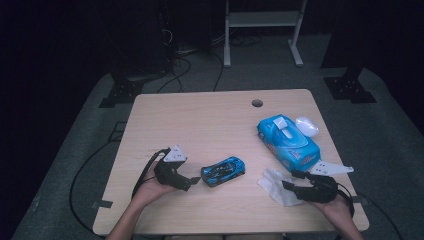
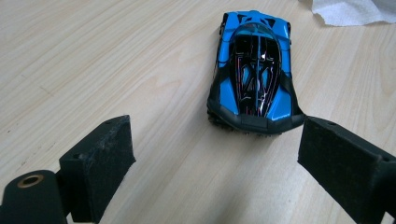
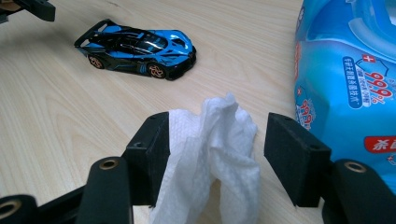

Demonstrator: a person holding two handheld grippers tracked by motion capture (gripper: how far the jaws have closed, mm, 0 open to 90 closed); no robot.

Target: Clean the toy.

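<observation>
blue wipes pack [image 1: 288, 141] with one white wipe [image 1: 283, 123] in its opening

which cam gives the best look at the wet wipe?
Right gripper view: the wet wipe stands crumpled and close up between the right tool's open jaws, texture clear. The high view shows it small, as a white patch by the wipes pack. The left gripper view catches just a corner at the top edge.

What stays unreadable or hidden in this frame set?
- Wipes pack: cut off by the right gripper view's right edge; print too small in the high view.
- Wipe: lower part hidden behind the right tool.
- Toy car: far side unseen in the right gripper view.
</observation>
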